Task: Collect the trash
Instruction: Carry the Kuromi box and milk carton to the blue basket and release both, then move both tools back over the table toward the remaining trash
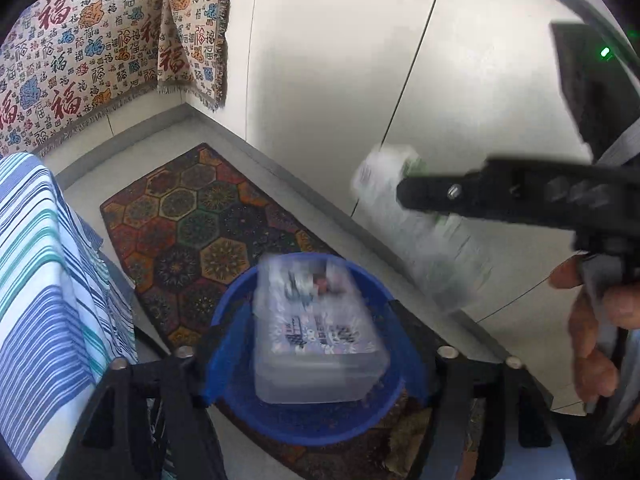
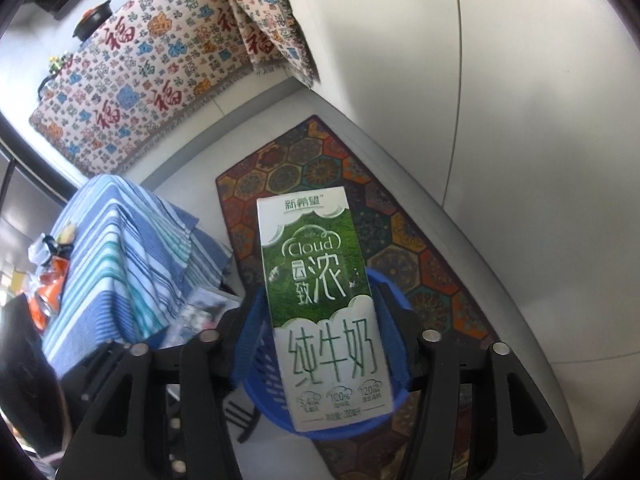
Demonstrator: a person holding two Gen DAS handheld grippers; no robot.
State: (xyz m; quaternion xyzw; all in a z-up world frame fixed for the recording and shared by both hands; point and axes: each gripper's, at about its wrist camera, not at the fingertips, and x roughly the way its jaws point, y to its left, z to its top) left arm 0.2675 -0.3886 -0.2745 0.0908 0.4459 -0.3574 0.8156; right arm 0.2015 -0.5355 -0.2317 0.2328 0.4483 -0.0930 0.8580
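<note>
1. The left hand-held gripper (image 1: pixel 316 364) is matte black plastic: two broad finger plates with slanted struts and open slots between them.
2. Round silver screw heads sit on top of its finger mounts, two on the left side and two on the right.
3. The right hand-held gripper (image 2: pixel 320 344) has the same black frame, with matching silver screw heads on its mounts.
4. In the left wrist view its long black arm carries a silver bolt near the tip.
5. A hand (image 1: pixel 596 320) wraps a grey handle at the right edge.
</note>
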